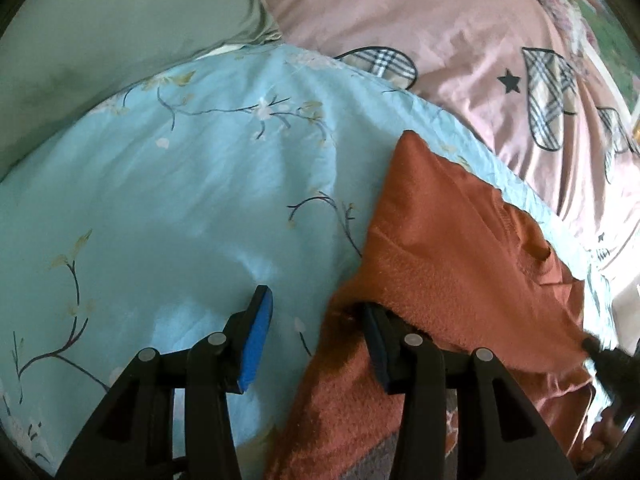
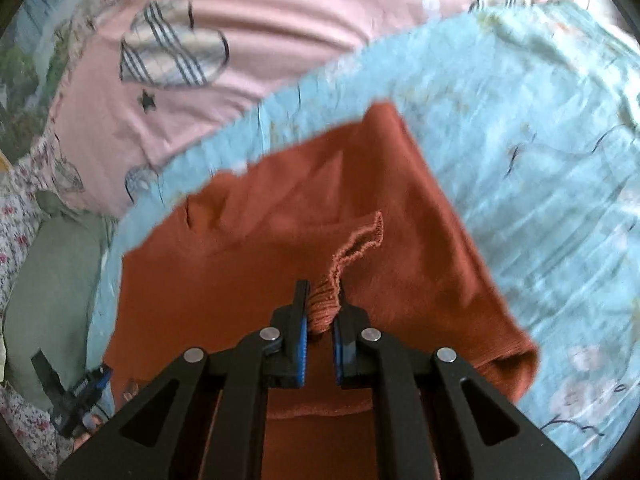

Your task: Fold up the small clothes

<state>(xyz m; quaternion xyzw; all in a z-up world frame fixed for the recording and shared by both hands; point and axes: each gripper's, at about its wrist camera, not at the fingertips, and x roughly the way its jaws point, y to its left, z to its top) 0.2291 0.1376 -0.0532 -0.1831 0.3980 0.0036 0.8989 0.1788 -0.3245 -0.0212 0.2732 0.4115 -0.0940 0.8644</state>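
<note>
sweater (image 2: pixel 304 232) on quilt (image 1: pixel 192 200) | sheet (image 1: pixel 460 32) behind quilt | pillow (image 1: pixel 100 40) left

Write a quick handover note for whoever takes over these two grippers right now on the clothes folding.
Left gripper: open, at the left edge of the orange sweater, one finger under the fabric, gripping nothing.
Right gripper: shut on the ribbed cuff.
The sweater lies on the blue floral sheet, beside the pink blanket.
Done: partly folded.
Left: lay the cuff across, finish folding.
</note>
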